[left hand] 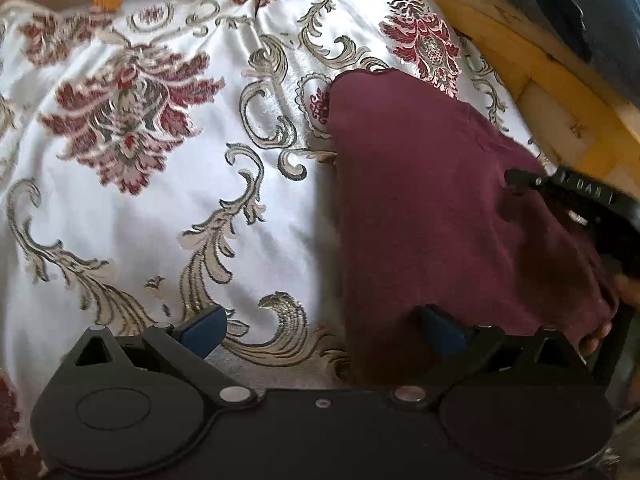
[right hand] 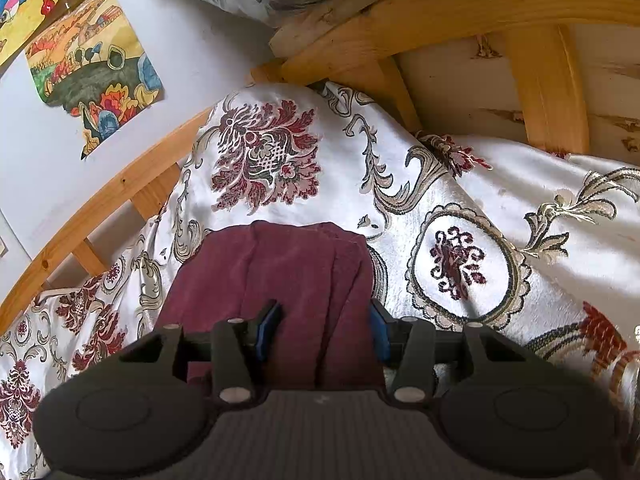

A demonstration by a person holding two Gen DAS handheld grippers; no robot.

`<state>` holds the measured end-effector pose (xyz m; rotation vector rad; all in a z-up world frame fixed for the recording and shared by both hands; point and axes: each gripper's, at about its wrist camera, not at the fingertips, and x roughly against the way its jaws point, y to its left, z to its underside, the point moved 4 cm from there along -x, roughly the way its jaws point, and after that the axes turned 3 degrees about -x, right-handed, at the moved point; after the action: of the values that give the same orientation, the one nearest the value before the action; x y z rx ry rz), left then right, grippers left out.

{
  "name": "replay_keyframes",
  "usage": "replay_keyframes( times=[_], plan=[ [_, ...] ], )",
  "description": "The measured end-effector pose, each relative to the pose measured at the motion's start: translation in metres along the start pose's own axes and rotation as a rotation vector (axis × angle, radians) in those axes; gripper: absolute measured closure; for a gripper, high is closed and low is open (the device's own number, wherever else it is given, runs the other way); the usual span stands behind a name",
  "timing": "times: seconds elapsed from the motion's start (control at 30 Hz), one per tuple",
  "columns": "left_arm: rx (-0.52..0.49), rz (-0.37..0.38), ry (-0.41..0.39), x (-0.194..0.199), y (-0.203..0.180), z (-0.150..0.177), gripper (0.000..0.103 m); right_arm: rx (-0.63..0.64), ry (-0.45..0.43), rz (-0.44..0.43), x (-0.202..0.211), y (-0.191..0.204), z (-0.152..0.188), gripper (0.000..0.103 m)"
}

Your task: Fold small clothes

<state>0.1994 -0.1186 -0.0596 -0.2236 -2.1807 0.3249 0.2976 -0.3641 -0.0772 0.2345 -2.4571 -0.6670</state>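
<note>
Maroon garment (right hand: 276,276) lies directly ahead of my right hand-held gripper (right hand: 322,330), spread on the patterned bedspread (right hand: 460,200). In the right wrist view I note the two blue pads (right hand: 267,330) standing partly apart with a raised fold of the maroon cloth running between them; I cannot tell whether either pad presses on the fabric. The cloth shows several lengthwise creases, and its far edge is a rounded hem resting on the bedspread.

In the left wrist view, my left hand-held gripper (left hand: 322,330) has its jaws spread wide, nothing between the pads. Its left pad sits over bare bedspread (left hand: 160,200); its right pad (left hand: 442,326) is at the near edge of the garment (left hand: 420,220), contact not determinable. The garment occupies the right half of that view, tapering to a far corner. The right hand-held gripper (left hand: 560,192) enters from the right edge, over the cloth's far-right side, with fingers of a hand (left hand: 600,332) visible beneath it.

Further off, the white bedspread with red floral and grey scroll motifs reaches a wooden bed frame (right hand: 460,12) with slats. Beyond it, a pale wall (right hand: 60,160) carries coloured drawings (right hand: 96,72).
</note>
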Motion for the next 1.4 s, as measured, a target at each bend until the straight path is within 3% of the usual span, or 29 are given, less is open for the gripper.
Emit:
replay_keyframes(
  times=[0.2,0.37,0.67,0.77,0.93,1.03,1.2,1.27,1.4],
  plan=[
    [0.108,0.165,-0.017,-0.005,0.015,-0.017,0.007,0.003,-0.001,0.003,0.0,0.0,0.0,0.051],
    [0.181,0.242,0.01,-0.017,0.022,-0.026,0.013,0.005,0.001,0.003,-0.001,0.0,0.0,0.051],
    [0.371,0.376,0.027,-0.034,0.037,-0.036,0.014,0.016,0.0,0.008,0.0,0.0,0.002,0.051],
    [0.439,0.398,0.044,-0.04,0.043,-0.036,0.021,0.018,-0.001,0.012,0.0,0.001,0.002,0.051],
    [0.463,0.416,0.075,-0.046,0.04,-0.038,0.033,0.022,-0.002,0.016,0.0,0.002,0.003,0.051],
    [0.464,0.427,0.108,-0.051,0.035,-0.039,0.047,0.025,-0.004,0.017,0.0,0.002,0.003,0.051],
    [0.409,0.376,0.119,-0.049,0.025,-0.044,0.058,0.029,-0.018,0.016,0.0,0.003,0.004,0.051],
    [0.364,0.339,0.112,-0.044,0.018,-0.047,0.062,0.034,-0.024,0.017,0.001,0.005,0.005,0.054],
    [0.276,0.259,0.087,-0.032,0.004,-0.053,0.067,0.061,-0.048,0.011,0.006,0.014,0.007,0.07]
  ],
)
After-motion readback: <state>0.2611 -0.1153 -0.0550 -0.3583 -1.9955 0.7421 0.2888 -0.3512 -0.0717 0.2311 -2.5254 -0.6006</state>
